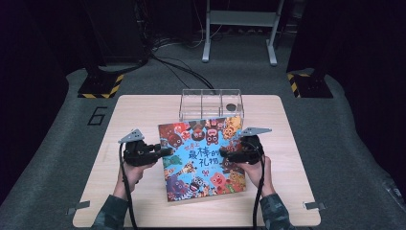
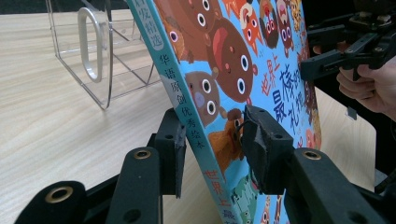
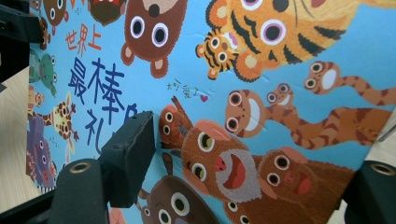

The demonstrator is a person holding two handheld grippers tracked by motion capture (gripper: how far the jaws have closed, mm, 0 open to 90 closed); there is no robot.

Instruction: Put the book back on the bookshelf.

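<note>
A colourful picture book point(image 1: 201, 158) with cartoon animals on a blue cover lies mid-table. My left gripper point(image 1: 165, 152) is at its left edge, held sideways. In the left gripper view the book's point(image 2: 224, 56) spine edge runs between the jaws of the left gripper point(image 2: 212, 126): one pad sits against the spine side, the other stands just off the cover. My right gripper point(image 1: 225, 155) reaches over the book's right edge. In the right gripper view the cover point(image 3: 261, 93) spreads between the wide-set jaws of the right gripper point(image 3: 259, 149), one pad low over it.
A clear three-compartment box point(image 1: 211, 103) stands right behind the book, with a small dark round thing point(image 1: 231, 107) in its right compartment. The wooden table point(image 1: 134, 120) ends close on every side. Black stands and cables lie on the floor beyond.
</note>
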